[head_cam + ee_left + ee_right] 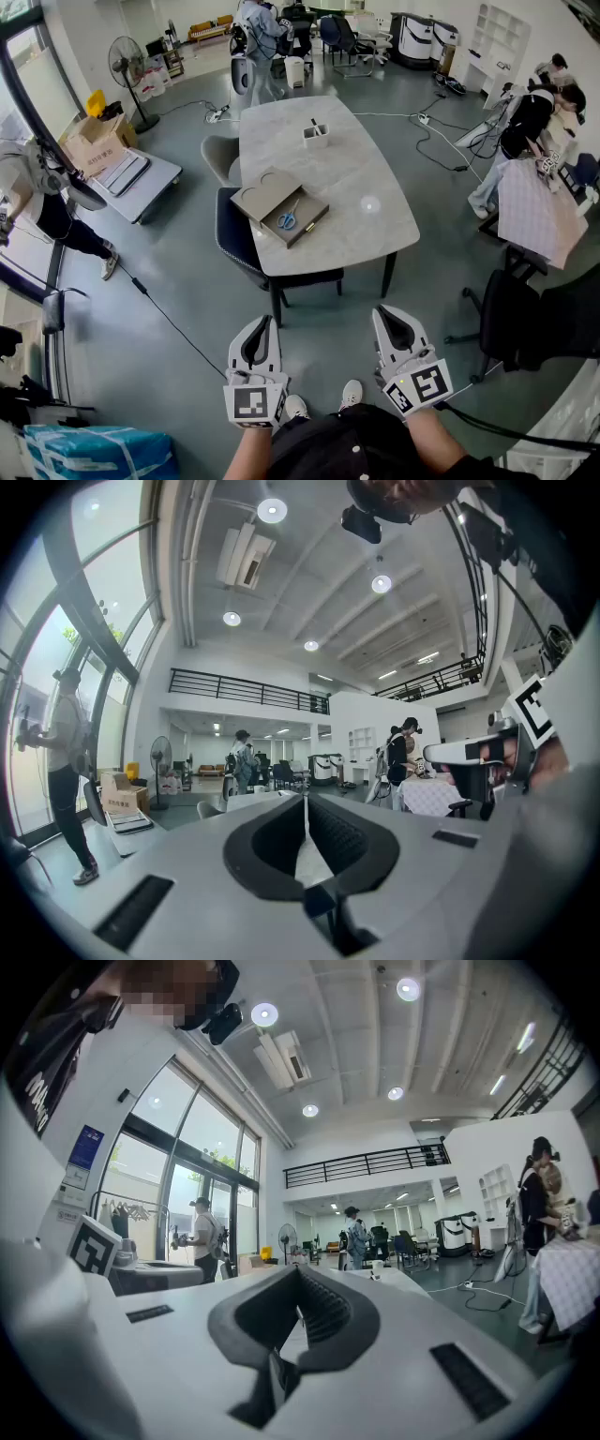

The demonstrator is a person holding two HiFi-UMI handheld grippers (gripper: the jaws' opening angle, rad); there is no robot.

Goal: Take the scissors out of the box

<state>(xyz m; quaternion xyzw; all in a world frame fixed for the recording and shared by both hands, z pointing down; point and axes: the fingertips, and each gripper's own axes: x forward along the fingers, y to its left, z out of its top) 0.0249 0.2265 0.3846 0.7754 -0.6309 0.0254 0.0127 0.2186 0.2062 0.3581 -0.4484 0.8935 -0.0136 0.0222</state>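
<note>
Blue-handled scissors [288, 220] lie inside an open brown cardboard box [310, 226] at the near end of a grey table [356, 178]; the box's lid [263, 192] is folded back to the left. Both grippers hang well short of the table, over the floor, pointing level toward it. My left gripper [266, 322] is shut with nothing between its fingers, and in the left gripper view the left gripper [305, 799] shows its pads meeting. My right gripper [384, 313] is also shut and empty, and the right gripper [298, 1270] likewise shows its pads closed together.
A dark chair [240, 246] stands at the table's near left corner and a grey chair [219, 156] further back. A small white holder [316, 134] sits at the table's far end. A cart [131, 180] with cardboard boxes is at left. Several people stand around the room.
</note>
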